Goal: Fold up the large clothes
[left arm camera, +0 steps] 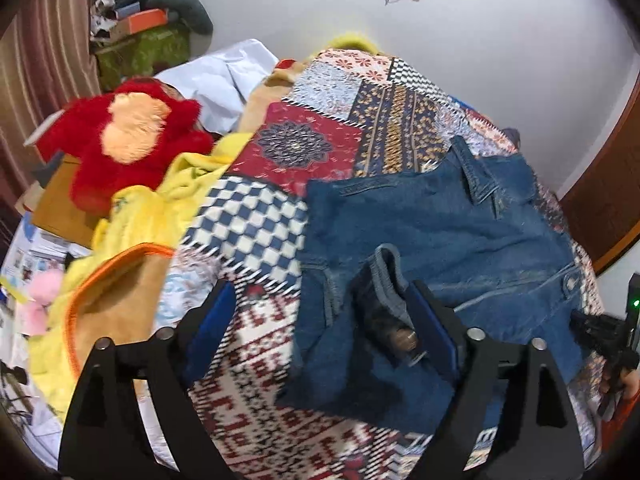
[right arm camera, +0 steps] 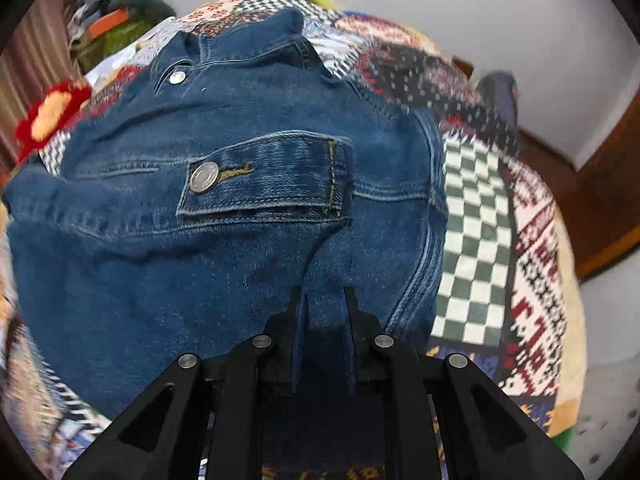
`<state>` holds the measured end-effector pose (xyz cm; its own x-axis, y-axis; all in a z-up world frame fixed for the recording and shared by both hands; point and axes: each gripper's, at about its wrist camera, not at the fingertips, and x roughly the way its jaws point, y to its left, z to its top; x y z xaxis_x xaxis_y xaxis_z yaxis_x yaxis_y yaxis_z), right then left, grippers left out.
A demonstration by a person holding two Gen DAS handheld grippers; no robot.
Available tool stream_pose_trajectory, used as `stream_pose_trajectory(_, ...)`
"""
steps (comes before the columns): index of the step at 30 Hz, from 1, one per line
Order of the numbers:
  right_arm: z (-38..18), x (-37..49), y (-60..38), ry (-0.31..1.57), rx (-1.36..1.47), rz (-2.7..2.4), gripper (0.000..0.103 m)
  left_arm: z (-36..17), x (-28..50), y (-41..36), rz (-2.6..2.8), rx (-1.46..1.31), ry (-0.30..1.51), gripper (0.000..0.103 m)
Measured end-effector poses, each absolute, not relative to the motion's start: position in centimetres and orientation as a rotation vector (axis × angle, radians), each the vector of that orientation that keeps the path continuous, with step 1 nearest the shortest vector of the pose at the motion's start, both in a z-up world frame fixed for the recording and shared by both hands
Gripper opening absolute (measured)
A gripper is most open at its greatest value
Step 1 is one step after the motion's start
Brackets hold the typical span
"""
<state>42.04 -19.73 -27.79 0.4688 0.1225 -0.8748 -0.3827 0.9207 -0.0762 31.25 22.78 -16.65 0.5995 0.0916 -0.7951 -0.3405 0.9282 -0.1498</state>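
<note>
Left wrist view
Left gripper (left arm camera: 320, 320): its two blue-padded fingers stood wide apart, released; the right-hand pad (left arm camera: 434, 330) lay against a raised fold of denim, but nothing was pinched between the two.
Denim jacket (left arm camera: 432, 240): lay partly folded on the patchwork bedspread (left arm camera: 304, 148), toward the bed's right side; its collar pointed to the far edge, by the wall.
Cuff (left arm camera: 386, 280): a sleeve end with a metal button stood up just inside the right-hand finger.
Red plush toy (left arm camera: 128, 136): sat off the bed's left edge, on a brown box.
Yellow cloth (left arm camera: 160, 208): was bunched along the left edge of the bedspread, touching it.
Orange-trimmed tan item (left arm camera: 116, 292): lay at the near left, just beside the left-hand finger.
Other gripper (left arm camera: 608, 344): a dark shape showed at the jacket's near right edge; its state could not be read from here.

Right wrist view
Right gripper (right arm camera: 323, 304): fingers were drawn close together with denim between them, clenched on the jacket's near hem.
Denim jacket (right arm camera: 224, 128): filled most of the frame, collar at the far end, a chest pocket flap (right arm camera: 264, 178) with a silver button at its middle.
Bedspread (right arm camera: 476, 208): a green-and-white check panel showed beside the jacket's right edge.
Focus: the far corners of the bed were blurred.
</note>
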Motion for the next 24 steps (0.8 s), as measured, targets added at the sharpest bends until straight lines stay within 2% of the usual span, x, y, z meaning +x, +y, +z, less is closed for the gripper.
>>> stream_pose_trajectory(1,-27.7,41.9,-19.6,1.031,-0.298,0.305,0.021,-17.0,30.9,22.9,0.256,-0.288,0.911,0.09)
stream_pose_trajectory(3,-27.7,41.5,-19.3,0.98,-0.398,0.206,0.058,-17.9,30.3,23.0,0.248,-0.276,0.95,0.09)
stream_pose_trajectory(4,-27.8,41.3,-19.2,0.934,-0.481,0.119,0.088,-18.2,30.0,23.0,0.243,-0.275,0.966,0.09)
stream_pose_trajectory(5,-27.7,41.2,-19.2,0.91,-0.511,0.101,0.093,-18.8,29.9,23.0,0.239,-0.274,0.986,0.09)
stream_pose_trajectory(12,-26.1,42.4,-22.5,1.047,-0.229,0.234,0.093,-21.6,29.9,21.8,0.165,-0.281,1.053,0.09)
stream_pose_trajectory(17,-23.9,42.5,-22.6,1.029,-0.064,0.341,0.093,-22.3,31.8,20.6,0.091,-0.276,1.067,0.091)
stream_pose_trajectory(24,-24.6,44.7,-20.6,1.06,-0.002,0.388,0.093,-24.4,36.3,19.9,0.05,-0.294,1.12,0.091)
